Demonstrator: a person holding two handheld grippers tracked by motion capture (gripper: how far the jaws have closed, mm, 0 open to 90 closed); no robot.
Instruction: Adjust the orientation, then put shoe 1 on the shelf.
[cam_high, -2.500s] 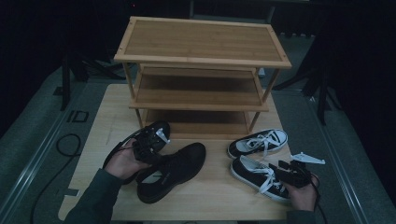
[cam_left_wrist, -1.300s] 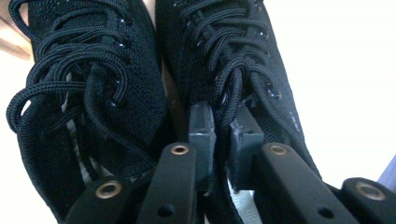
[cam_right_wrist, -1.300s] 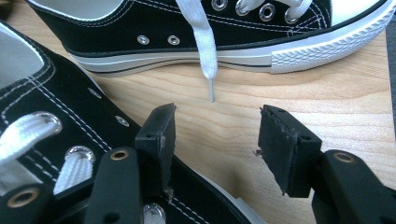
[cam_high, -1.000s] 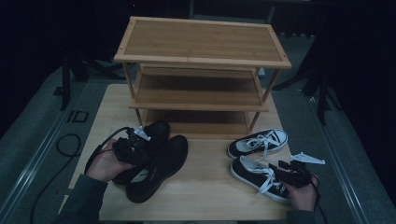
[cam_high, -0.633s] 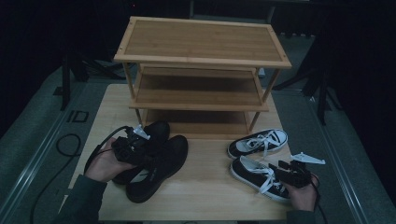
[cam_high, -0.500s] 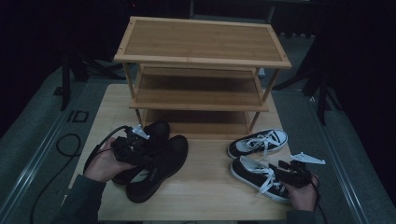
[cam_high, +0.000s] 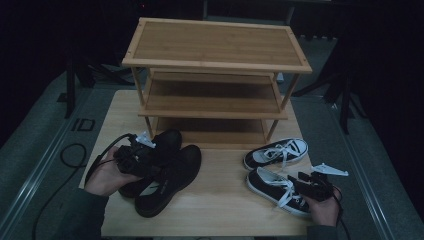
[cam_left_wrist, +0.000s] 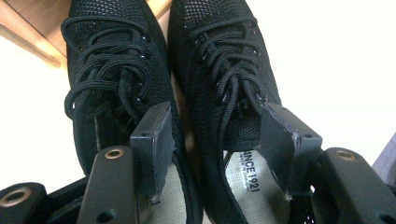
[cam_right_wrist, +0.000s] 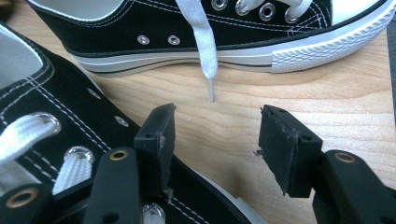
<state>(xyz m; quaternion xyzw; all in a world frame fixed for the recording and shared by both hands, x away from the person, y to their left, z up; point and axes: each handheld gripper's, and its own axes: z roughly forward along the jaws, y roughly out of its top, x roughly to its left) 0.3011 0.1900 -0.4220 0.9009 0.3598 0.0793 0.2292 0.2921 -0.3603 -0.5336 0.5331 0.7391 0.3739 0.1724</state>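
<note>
Two black mesh lace-up shoes lie side by side on the table's left, one (cam_high: 167, 142) nearer the rack and one (cam_high: 175, 167) beside it. My left gripper (cam_high: 150, 159) is over their heel ends. In the left gripper view (cam_left_wrist: 217, 116) its jaws stand wide apart, one in the left shoe (cam_left_wrist: 112, 84), the other at the far collar of the right shoe (cam_left_wrist: 219, 70). Two black-and-white canvas sneakers (cam_high: 276, 152) (cam_high: 272, 187) lie at the right. My right gripper (cam_high: 296, 181) (cam_right_wrist: 217, 114) is open over bare wood between the sneakers, its left jaw against the near sneaker (cam_right_wrist: 51, 112).
A three-tier bamboo shoe rack (cam_high: 215, 50) stands at the back of the wooden table (cam_high: 220, 215), its shelves bare. A black cable (cam_high: 70, 155) trails off the table's left side onto the grey floor. Bare wood separates the two pairs.
Since 2.5 s ago my left gripper and the black shoes have shifted left, the outer shoe swinging in beside the other. Over the last second nothing has moved. The right hand stays still.
</note>
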